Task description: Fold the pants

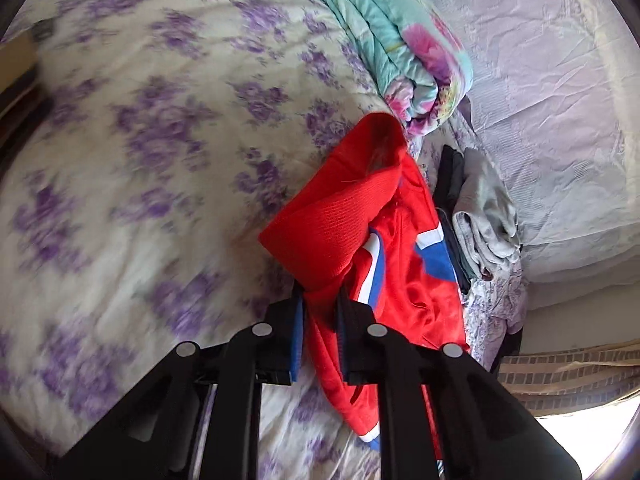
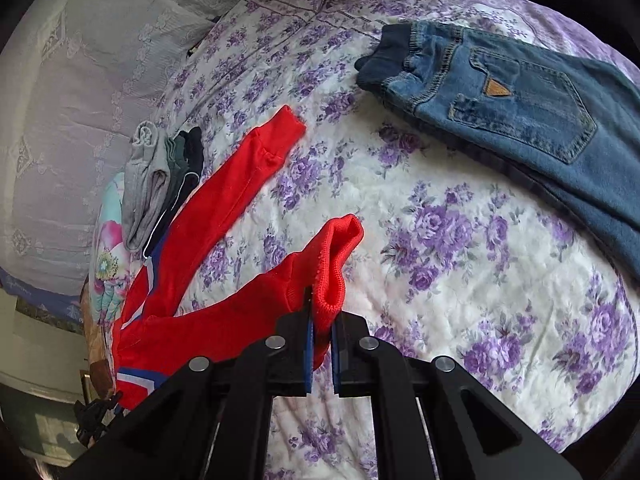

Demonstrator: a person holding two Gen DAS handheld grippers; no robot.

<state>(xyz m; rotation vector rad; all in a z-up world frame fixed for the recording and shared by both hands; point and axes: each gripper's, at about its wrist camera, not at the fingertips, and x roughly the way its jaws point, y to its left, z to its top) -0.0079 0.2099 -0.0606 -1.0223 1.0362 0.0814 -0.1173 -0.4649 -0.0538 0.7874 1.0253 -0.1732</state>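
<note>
Both grippers pinch the red pants. Left gripper (image 1: 320, 312) has its jaws nearly closed on a bunch of red cloth, the blue pads pressing it from both sides; the pants (image 1: 360, 240) hang and fold in front of it, with white and blue stripes showing on the right of the bundle. Right gripper (image 2: 321, 320) is clamped narrow on a ribbed cuff (image 2: 338, 256), which stands up above the fingertips.

From the right wrist view, the other leg (image 2: 248, 168) of the pants (image 2: 224, 320) lies flat on the bedspread (image 2: 440, 240), stretching away to the far left, its cuff toward the far side. The bedspread is white with purple flowers. Jeans (image 2: 520, 100) lie flat at the far right, well apart from the red pants.

Left of the red leg sits a small pile of folded clothes (image 2: 160, 176), grey and dark, touching or just beside the pants; which, I cannot tell. In the left wrist view the same pile (image 1: 480, 216) lies right of the pants, with a rolled floral quilt (image 1: 400, 48) beyond it, and the bedspread (image 1: 140, 160) is blurred.
</note>
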